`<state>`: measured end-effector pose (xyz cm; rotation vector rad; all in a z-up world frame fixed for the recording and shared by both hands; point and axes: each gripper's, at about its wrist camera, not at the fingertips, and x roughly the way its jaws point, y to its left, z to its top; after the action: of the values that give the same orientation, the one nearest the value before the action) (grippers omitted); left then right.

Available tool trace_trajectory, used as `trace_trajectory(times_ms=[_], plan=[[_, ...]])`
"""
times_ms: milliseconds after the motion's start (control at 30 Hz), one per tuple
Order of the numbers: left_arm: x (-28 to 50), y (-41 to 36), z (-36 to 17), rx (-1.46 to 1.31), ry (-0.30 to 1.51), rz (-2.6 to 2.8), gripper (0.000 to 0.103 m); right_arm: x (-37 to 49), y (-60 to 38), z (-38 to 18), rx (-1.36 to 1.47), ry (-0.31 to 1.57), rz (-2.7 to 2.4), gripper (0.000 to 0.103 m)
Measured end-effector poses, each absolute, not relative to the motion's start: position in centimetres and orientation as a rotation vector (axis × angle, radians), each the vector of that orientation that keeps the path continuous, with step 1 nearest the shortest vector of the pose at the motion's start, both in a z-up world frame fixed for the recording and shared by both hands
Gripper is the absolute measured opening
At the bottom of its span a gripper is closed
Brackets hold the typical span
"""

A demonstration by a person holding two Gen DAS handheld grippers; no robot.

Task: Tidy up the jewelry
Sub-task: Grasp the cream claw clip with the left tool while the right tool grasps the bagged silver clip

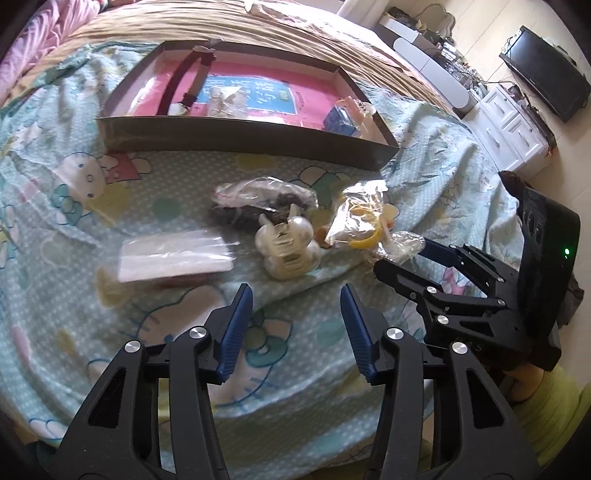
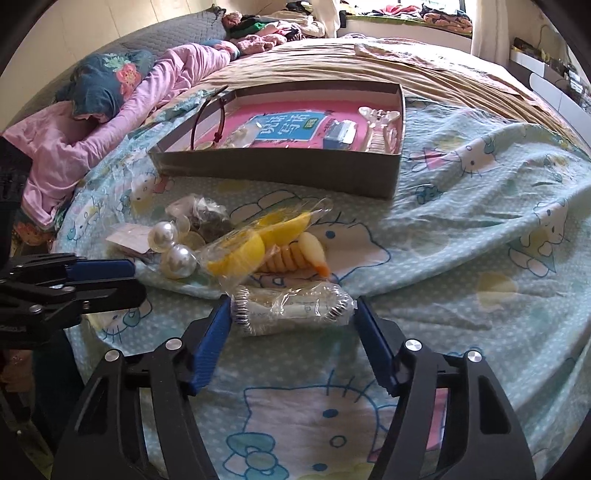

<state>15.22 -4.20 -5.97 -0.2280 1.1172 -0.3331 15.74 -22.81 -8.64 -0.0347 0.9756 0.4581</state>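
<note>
A shallow cardboard box (image 1: 243, 138) (image 2: 280, 170) with a pink and blue base sits on the bed and holds a watch (image 1: 184, 88), a blue cube (image 1: 341, 120) and a clear hair claw (image 2: 380, 125). In front lie a pearl hair claw (image 1: 288, 247) (image 2: 173, 251), a bagged yellow claw (image 1: 364, 225) (image 2: 258, 243), a dark bagged item (image 1: 258, 203) and a flat clear packet (image 1: 173, 254). My left gripper (image 1: 297, 310) is open, just short of the pearl claw. My right gripper (image 2: 291, 314) is open around a bagged silver bracelet (image 2: 291, 310); its fingertips (image 2: 221, 314) touch the bag ends.
The bed has a Hello Kitty sheet (image 2: 480, 221) and a tan blanket (image 1: 258, 33) behind the box. Pink bedding and pillows (image 2: 110, 110) lie at the far left. White drawers (image 1: 509, 125) and a TV (image 1: 546, 74) stand beyond the bed's right edge.
</note>
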Motion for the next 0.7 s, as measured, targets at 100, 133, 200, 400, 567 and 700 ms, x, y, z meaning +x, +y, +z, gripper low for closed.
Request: trace_trajectory(times_ms=[100,133,200,400,567,700], plan=[[16.0,-4.4,-6.3,-0.239,1.125,-0.336,0.036,16.1,-23.8,-8.6,-0.017,0.975,0.438,0.065],[16.3,-4.5,-6.5,-0.239,1.128,-0.331,0.036,16.2,-24.1,-8.6,-0.011,0.976,0.432,0.065],[16.8,-4.5,-6.8,-0.238,1.131,-0.320,0.036,16.4,-24.8,-8.5,0.001,0.976,0.420,0.065],[18.0,-4.4,-7.3,-0.244,1.134,-0.300,0.036,16.8,-26.0,-8.2,0.014,0.971,0.390,0.064],[18.8,-4.7,-7.4,-0.227,1.129,-0.302,0.034,17.3,-26.9,-7.9,0.023,0.969,0.361,0.063],[18.9,-5.0,-7.2,-0.203,1.119,-0.301,0.033,17.5,-27.3,-7.6,0.026,0.961,0.348,0.063]])
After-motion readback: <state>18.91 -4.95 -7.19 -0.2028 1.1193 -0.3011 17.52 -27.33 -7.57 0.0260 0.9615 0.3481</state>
